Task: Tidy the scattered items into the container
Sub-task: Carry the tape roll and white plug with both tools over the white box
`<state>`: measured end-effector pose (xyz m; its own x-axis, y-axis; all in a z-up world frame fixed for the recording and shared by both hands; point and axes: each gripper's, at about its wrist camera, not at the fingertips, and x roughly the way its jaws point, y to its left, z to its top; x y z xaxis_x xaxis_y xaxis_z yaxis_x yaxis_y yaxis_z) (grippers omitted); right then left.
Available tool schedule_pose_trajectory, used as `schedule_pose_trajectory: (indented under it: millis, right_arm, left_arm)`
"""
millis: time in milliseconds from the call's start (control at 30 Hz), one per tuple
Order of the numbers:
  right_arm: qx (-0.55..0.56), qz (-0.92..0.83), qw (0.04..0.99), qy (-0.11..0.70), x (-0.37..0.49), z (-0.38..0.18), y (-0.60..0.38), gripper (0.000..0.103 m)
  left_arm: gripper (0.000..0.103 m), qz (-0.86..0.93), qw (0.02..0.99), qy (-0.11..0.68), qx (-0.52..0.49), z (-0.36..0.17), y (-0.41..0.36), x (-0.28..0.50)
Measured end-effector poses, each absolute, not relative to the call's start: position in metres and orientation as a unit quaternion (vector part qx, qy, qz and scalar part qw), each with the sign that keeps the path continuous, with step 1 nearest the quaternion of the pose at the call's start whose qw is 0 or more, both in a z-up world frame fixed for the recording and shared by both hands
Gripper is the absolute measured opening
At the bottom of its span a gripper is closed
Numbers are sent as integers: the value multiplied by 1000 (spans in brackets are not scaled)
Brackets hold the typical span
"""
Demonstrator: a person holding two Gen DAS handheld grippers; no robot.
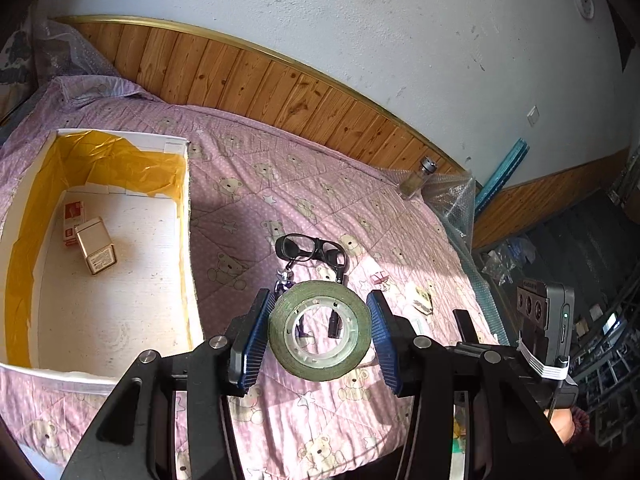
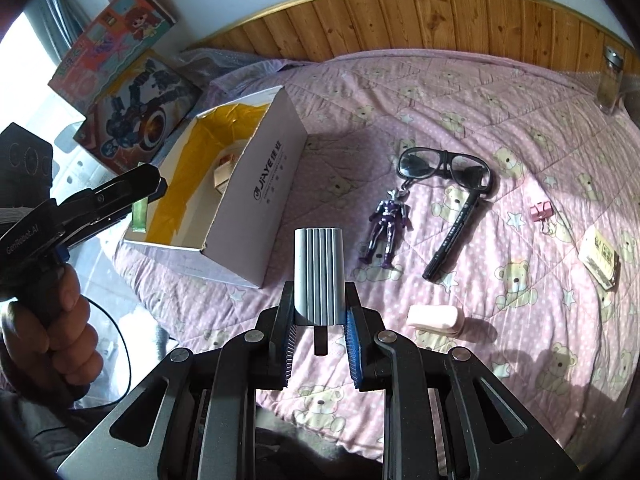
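On the pink bear-print quilt, the white box sits far left. The left gripper clamps a tape roll; the right gripper clamps a ribbed grey case.

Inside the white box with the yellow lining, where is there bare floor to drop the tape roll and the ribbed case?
The white cardboard box has its near and middle floor bare. Only the far left corner is crowded, by a gold tin leaning on a red-and-white carton. The left gripper holds the green tape roll; the right gripper holds the silver ribbed case.

Tape roll mostly behind tongs
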<state>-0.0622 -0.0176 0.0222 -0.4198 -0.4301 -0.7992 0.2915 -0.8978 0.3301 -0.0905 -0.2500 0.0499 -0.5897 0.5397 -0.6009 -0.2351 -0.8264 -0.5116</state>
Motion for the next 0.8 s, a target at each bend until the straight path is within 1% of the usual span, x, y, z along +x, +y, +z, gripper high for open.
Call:
schedule_pose_trajectory:
  millis: [333,800]
  right_arm:
    - [475,-841,257,-39,-72,49,-66,23]
    - [465,-830,306,30,-93,70,-131,23]
  left_arm:
    - [49,882,186,-207,-381,54,-300,-77]
    - [49,894,130,-220,-369,50,-370,-76]
